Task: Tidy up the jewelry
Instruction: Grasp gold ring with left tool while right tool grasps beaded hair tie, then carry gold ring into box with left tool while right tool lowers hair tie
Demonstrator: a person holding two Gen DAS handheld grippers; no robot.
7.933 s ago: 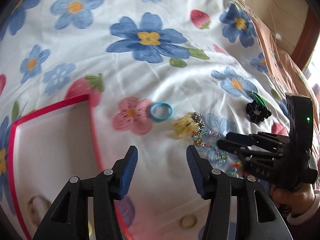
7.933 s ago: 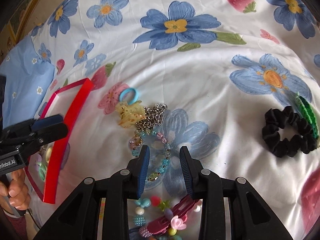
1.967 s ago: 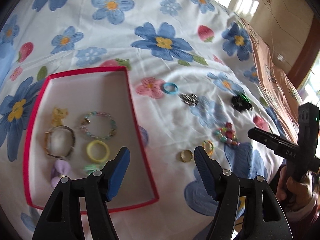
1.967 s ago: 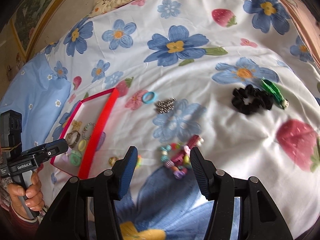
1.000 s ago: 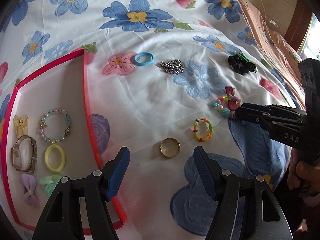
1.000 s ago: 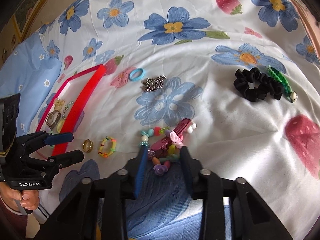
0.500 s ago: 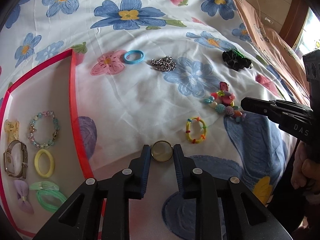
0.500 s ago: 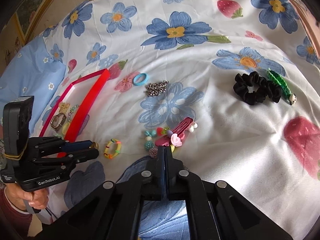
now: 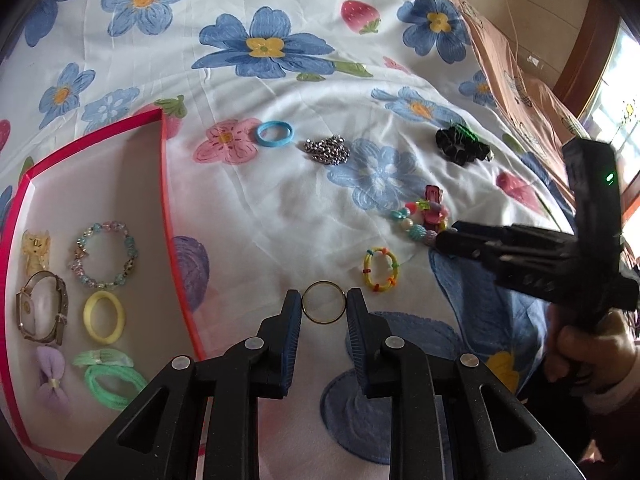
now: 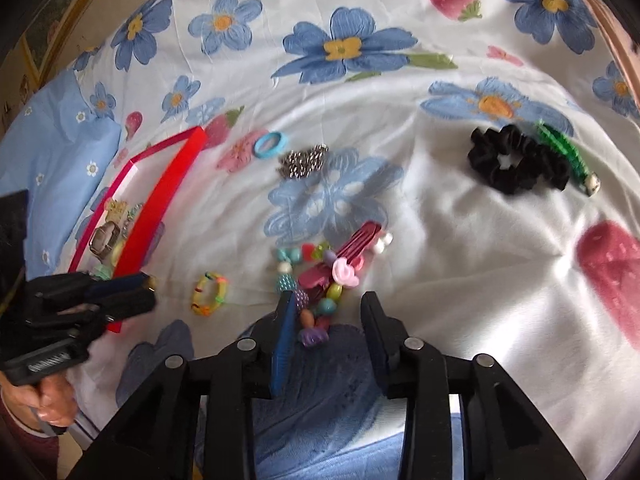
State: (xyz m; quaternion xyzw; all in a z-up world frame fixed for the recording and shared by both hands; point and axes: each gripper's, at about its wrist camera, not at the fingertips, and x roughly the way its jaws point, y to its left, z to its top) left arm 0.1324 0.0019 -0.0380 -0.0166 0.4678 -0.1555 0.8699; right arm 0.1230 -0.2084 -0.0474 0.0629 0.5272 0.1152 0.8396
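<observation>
Left tool pinches a gold ring just above the floral bedsheet, right of the red-rimmed tray. Right tool is opening, w/ the bead bracelet and pink clip partly between its jaws, pads not pressing.

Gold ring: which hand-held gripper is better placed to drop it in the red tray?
Left. The left hand-held gripper already grips the gold ring, beside the red tray. The right hand-held gripper, jaws opening, straddles the bead cluster.
</observation>
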